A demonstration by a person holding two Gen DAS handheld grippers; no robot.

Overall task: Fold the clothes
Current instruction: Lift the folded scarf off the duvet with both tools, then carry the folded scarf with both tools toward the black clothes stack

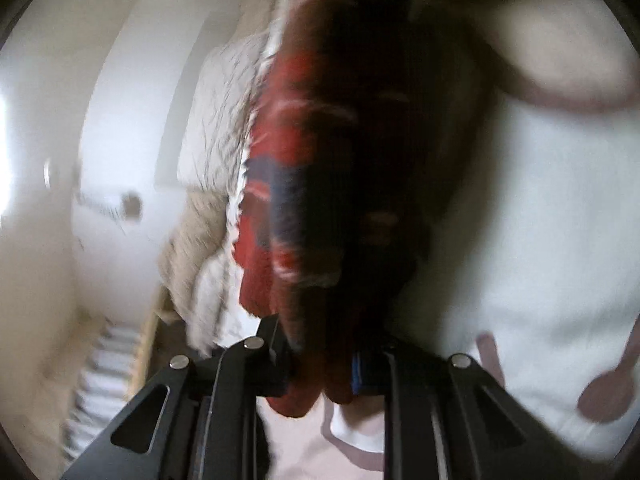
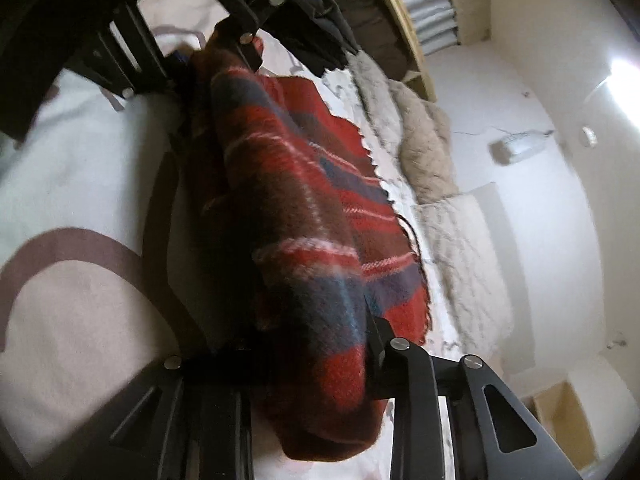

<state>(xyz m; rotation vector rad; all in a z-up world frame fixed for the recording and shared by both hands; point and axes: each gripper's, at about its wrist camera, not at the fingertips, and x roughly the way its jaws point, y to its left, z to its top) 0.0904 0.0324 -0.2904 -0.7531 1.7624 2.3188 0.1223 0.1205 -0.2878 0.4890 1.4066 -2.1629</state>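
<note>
A red plaid woollen cloth with navy and white stripes is stretched between my two grippers above a bed. My right gripper is shut on one end of it. My left gripper is shut on the other end; it also shows in the right wrist view at the top left. In the left wrist view the plaid cloth hangs blurred down the middle, its right side in dark shadow. A fringed edge of the cloth trails onto the bed.
The bed cover is white with brown curved shapes. Beige fluffy pillows and a quilted white pillow lie along the wall side. A wooden shelf with stacked linens stands at the head. A dark garment hangs near it.
</note>
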